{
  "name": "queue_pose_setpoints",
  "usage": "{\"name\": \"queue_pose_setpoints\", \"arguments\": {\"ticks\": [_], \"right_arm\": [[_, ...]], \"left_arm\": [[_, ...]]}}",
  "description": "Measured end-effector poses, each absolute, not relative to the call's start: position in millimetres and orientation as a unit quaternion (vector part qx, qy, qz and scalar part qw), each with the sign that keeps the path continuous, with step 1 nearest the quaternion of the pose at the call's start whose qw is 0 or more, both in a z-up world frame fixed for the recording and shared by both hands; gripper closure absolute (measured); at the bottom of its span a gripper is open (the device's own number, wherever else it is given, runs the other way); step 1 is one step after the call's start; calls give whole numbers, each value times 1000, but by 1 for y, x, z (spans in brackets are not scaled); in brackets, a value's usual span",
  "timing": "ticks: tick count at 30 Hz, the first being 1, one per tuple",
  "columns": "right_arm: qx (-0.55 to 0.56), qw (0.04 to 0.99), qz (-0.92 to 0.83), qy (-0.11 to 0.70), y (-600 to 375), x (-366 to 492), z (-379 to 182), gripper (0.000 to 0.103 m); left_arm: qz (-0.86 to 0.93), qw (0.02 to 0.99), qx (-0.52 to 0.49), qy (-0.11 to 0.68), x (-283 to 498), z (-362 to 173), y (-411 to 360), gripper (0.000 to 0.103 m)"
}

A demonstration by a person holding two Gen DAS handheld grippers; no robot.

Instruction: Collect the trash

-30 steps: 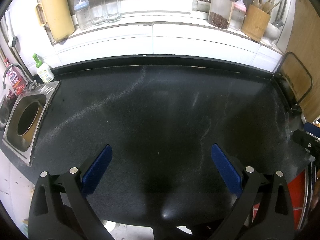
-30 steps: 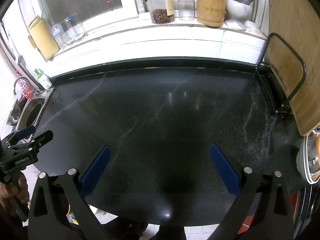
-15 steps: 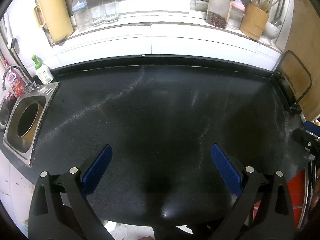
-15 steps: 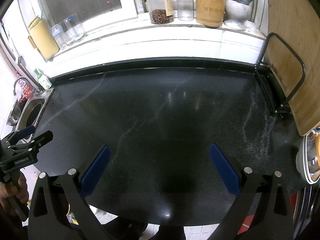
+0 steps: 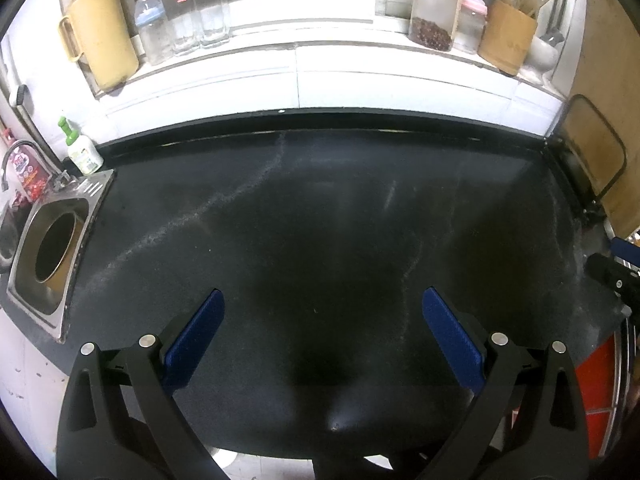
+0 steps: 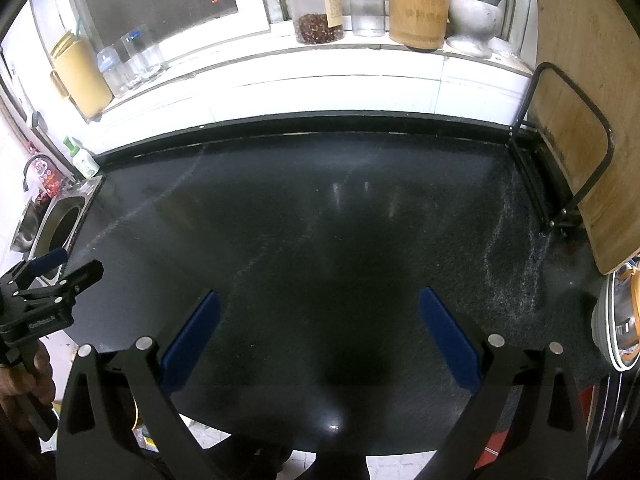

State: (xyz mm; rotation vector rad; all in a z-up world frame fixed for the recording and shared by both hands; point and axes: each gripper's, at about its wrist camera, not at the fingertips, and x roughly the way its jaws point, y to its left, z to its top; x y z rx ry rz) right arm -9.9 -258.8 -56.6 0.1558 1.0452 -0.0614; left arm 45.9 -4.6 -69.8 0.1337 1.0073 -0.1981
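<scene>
Left gripper (image 5: pixel 322 312) spread wide, empty. Right gripper (image 6: pixel 320 312) likewise wide, nothing held. Counter (image 5: pixel 320 216) showed no trash; trash location not visible. Handling and grasp point could not be judged. Hole (image 5: pixel 54 248) at counter's left, likely drop point.

Home kitchen: black stone countertop (image 5: pixel 320 220), steel sink (image 5: pixel 48 252) with faucet (image 5: pixel 16 156), soap bottle (image 5: pixel 82 152), windowsill jars (image 6: pixel 316 0), utensil holder (image 6: pixel 418 4), mortar (image 6: pixel 476 20), wooden cutting board (image 6: pixel 580 100).
</scene>
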Motion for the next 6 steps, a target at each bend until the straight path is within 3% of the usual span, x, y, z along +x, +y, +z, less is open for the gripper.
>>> {"name": "queue_pose_setpoints", "arguments": {"ticks": [6], "right_arm": [[66,860,-27,505,-268,4,-72,7]], "left_arm": [[-96,869,68,481,62,-81,-2,7]]}}
